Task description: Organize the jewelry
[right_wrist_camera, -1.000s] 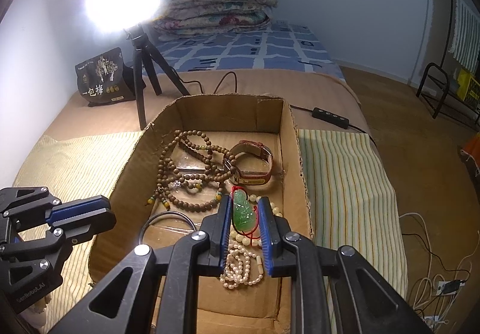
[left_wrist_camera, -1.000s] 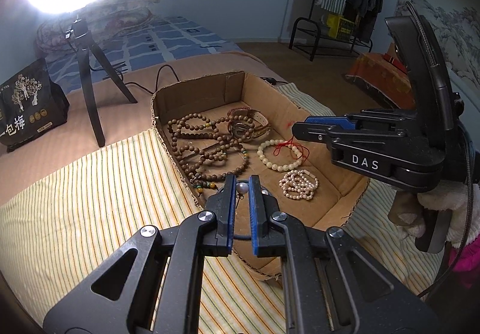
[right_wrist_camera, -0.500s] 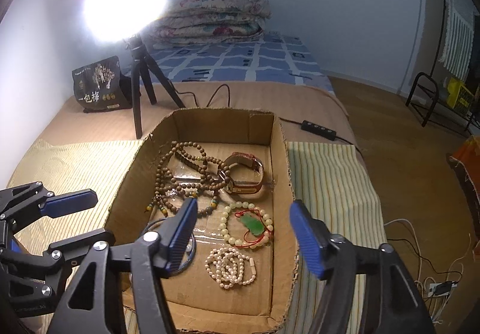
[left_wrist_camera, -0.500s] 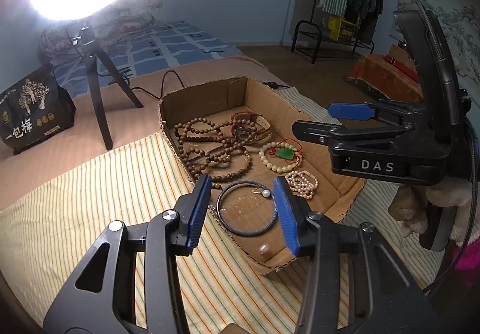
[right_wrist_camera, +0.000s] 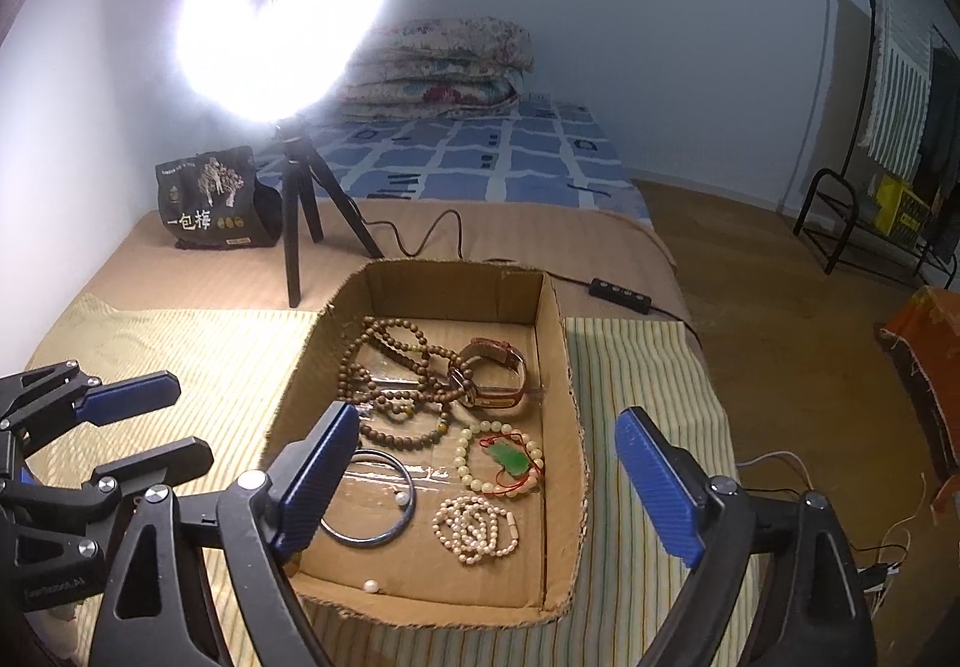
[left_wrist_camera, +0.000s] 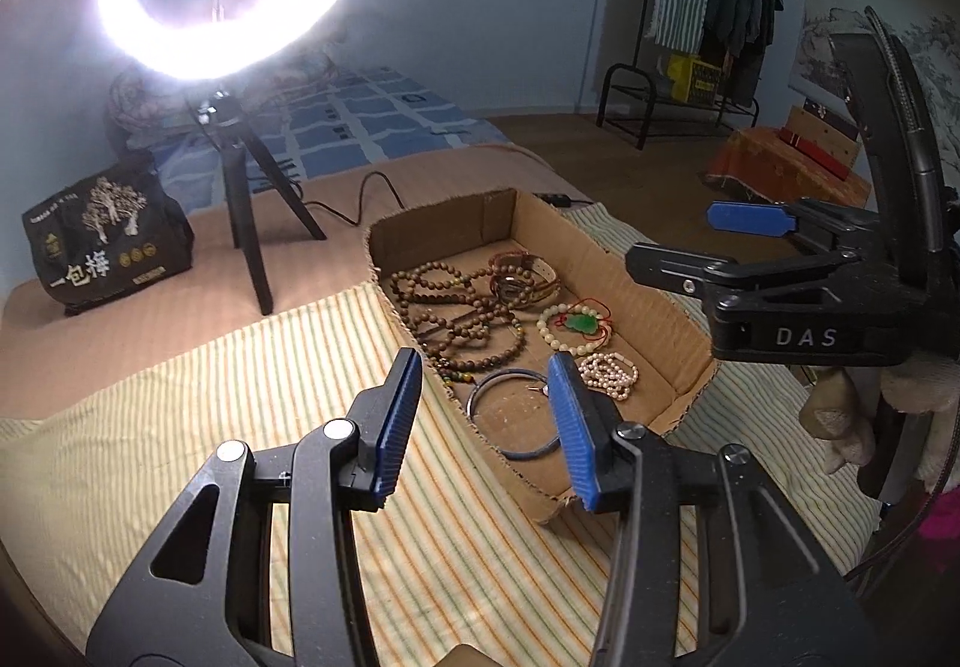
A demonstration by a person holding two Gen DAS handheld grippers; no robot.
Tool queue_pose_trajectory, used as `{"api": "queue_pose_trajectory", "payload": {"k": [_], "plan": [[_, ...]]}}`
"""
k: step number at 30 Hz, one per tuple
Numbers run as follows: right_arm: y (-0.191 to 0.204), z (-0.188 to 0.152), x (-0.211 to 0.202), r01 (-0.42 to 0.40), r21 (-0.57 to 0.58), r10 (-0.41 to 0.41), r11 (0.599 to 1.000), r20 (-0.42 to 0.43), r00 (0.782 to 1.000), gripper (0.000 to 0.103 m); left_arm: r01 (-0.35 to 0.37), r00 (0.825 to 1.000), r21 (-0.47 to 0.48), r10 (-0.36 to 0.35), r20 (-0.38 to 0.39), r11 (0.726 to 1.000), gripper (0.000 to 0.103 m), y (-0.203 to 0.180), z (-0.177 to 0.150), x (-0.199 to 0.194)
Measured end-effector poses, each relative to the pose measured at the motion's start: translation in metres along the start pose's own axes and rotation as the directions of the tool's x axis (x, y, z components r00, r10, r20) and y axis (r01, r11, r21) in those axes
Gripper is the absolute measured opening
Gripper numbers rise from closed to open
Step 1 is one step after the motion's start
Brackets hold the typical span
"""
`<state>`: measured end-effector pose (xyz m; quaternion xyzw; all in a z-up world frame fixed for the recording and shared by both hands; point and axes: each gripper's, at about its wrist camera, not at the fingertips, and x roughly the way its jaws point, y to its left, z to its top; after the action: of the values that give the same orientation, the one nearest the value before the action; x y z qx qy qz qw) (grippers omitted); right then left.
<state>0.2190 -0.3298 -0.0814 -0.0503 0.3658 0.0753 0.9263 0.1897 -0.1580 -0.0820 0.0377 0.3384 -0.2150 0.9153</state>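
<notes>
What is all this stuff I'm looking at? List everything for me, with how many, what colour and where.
box: one, brown cardboard, on the striped cloth.
wooden beads: long strand, brown, far left of the box.
watch: one, reddish strap, far right of the box.
jade bracelet: one, pale beads with a green pendant, right middle.
pearl bracelet: one, cream, near right.
bangle: one, dark blue, near left.
loose pearl: one, white, near edge.
ring light: one, white, on a black tripod behind the box.
bag: one, black, beside the tripod.
left gripper: black, blue pads, open.
right gripper: same, open.
</notes>
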Motion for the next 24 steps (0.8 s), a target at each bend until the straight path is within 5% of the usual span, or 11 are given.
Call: {"api": "queue_pose_trajectory", "payload": {"k": [5, 9, 13, 24], "plan": [[0.011, 0.002, -0.025, 0.005, -0.009, -0.005, 1.0, 0.027, 1.0, 0.096, -0.01, 1.0, -0.008, 0.01, 0.028, 1.0, 0.045, 0.004, 0.001, -0.026], [0.021, 0.001, -0.048, 0.004, -0.01, -0.003, 1.0, 0.052, 0.999, 0.1, -0.028, 0.997, -0.005, 0.028, 0.07, 1.0, 0.062, 0.008, -0.001, -0.054], [0.031, -0.002, -0.071, 0.022, -0.025, -0.02, 0.999, 0.08, 0.997, 0.103, -0.045, 0.994, 0.005, 0.045, 0.099, 0.999, 0.063, 0.011, -0.004, -0.08], [0.043, -0.017, -0.12, 0.033, 0.009, -0.033, 0.999, 0.132, 0.991, 0.103, -0.071, 0.986, 0.037, 0.064, 0.157, 0.997, 0.09, 0.005, -0.017, -0.13]]}}
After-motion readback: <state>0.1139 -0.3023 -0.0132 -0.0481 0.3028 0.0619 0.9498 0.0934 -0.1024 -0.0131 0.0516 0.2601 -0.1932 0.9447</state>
